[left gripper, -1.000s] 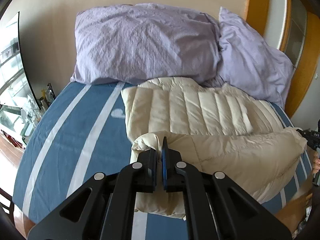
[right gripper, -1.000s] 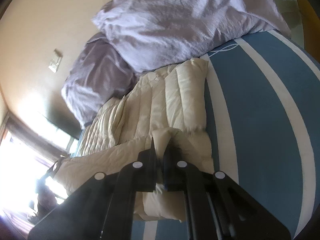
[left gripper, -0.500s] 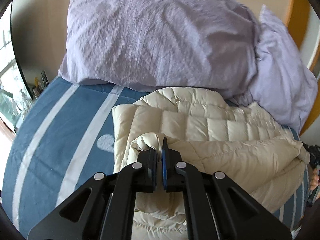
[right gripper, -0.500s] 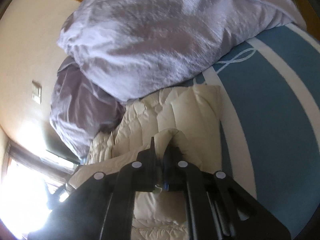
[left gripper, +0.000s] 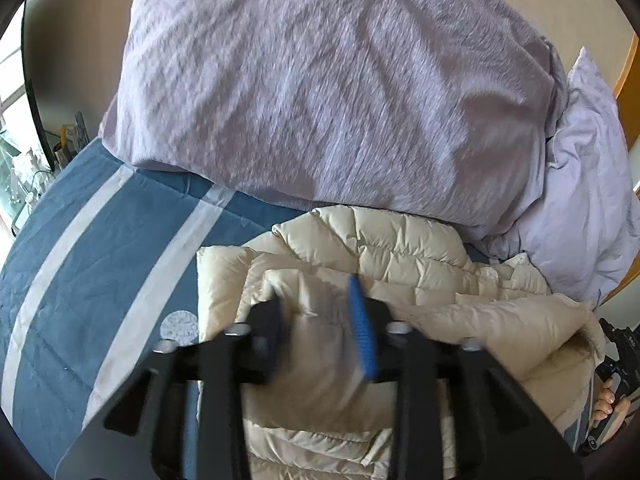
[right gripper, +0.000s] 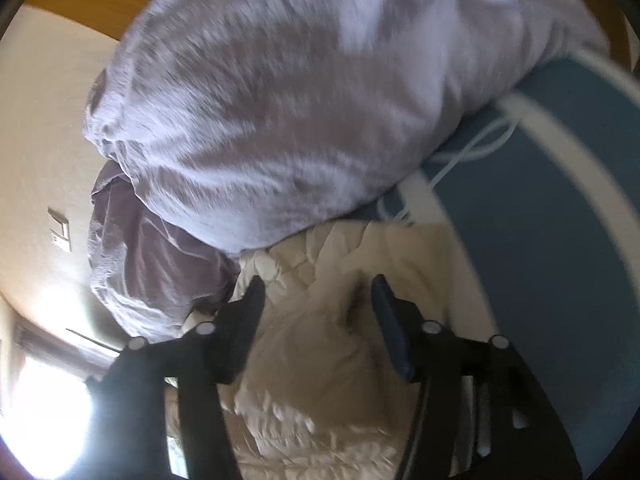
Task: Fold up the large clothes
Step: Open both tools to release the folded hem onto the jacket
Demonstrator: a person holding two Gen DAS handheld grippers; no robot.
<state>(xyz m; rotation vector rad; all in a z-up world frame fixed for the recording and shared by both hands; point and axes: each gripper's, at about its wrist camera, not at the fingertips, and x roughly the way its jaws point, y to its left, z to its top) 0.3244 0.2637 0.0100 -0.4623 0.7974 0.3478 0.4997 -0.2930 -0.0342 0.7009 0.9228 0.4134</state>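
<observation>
Left wrist view: the left tool is seen with its jaws opening; the folded edge of the cream down jacket lies between them, and the pads no longer press on it. In the right wrist view the right tool is likewise opening, with jacket fabric between the parted jaws and no pinch visible.

The jacket is laid on the blue striped bedspread, its upper layer doubled toward the lilac pillow, which the far edge touches. A second pillow is stacked beside it.

Risks to be noted:
- The padded filling is judged springy; once freed, the upper layer may rebound and slide off the lower one.
- Fabric may be snagged on a pad if either tool is withdrawn before the jaws are fully clear, and the fold would be dragged open.
- The far edge may be bunched against the pillow, leaving the fold uneven.
- A white cord lying on the bedspread near the right tool may be caught.
</observation>
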